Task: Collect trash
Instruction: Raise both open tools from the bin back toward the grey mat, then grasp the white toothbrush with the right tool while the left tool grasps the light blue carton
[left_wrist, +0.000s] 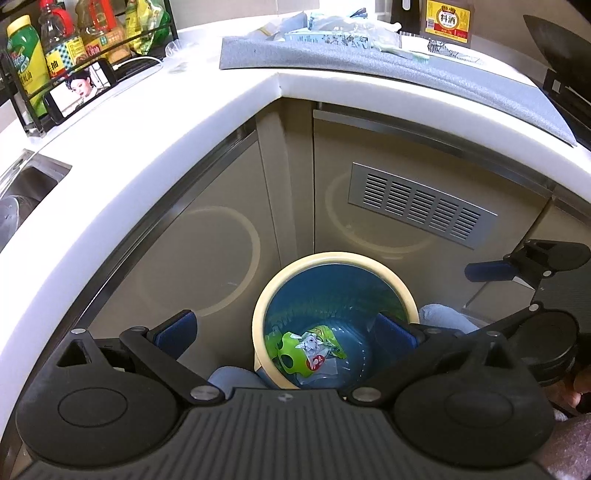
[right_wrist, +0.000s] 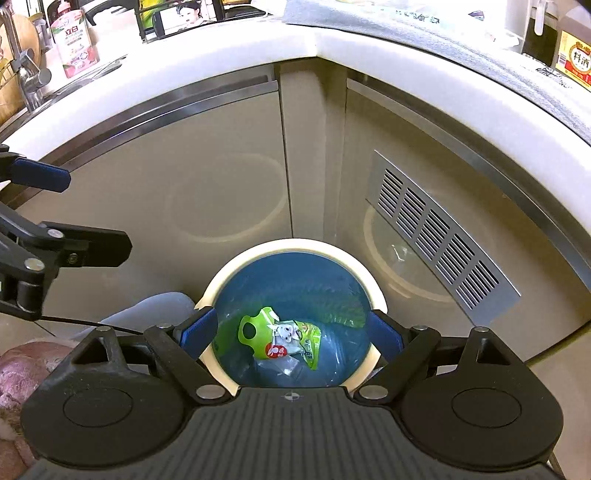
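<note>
A round bin (left_wrist: 334, 257) (right_wrist: 295, 244) with a cream rim and a blue liner stands on the floor in the cabinet corner. Inside it lie a green snack wrapper (left_wrist: 295, 349) (right_wrist: 258, 332) and some clear plastic. My left gripper (left_wrist: 284, 328) hangs open above the bin with nothing between its blue pads. My right gripper (right_wrist: 291, 332) is also open and empty over the bin mouth. The left gripper (right_wrist: 99, 214) shows at the left edge of the right wrist view. More wrappers and plastic bags (left_wrist: 332, 33) lie on a grey mat (left_wrist: 406, 70) on the counter.
A white L-shaped counter (left_wrist: 184, 122) overhangs beige cabinet doors, one with a metal vent grille (left_wrist: 421, 205). A rack of bottles (left_wrist: 74, 40) with a phone (left_wrist: 81, 90) leaning on it stands at the left, near a sink (left_wrist: 26, 184). A cooking wine bottle (left_wrist: 447, 20) stands at the back. A person's knees (left_wrist: 443, 317) flank the bin.
</note>
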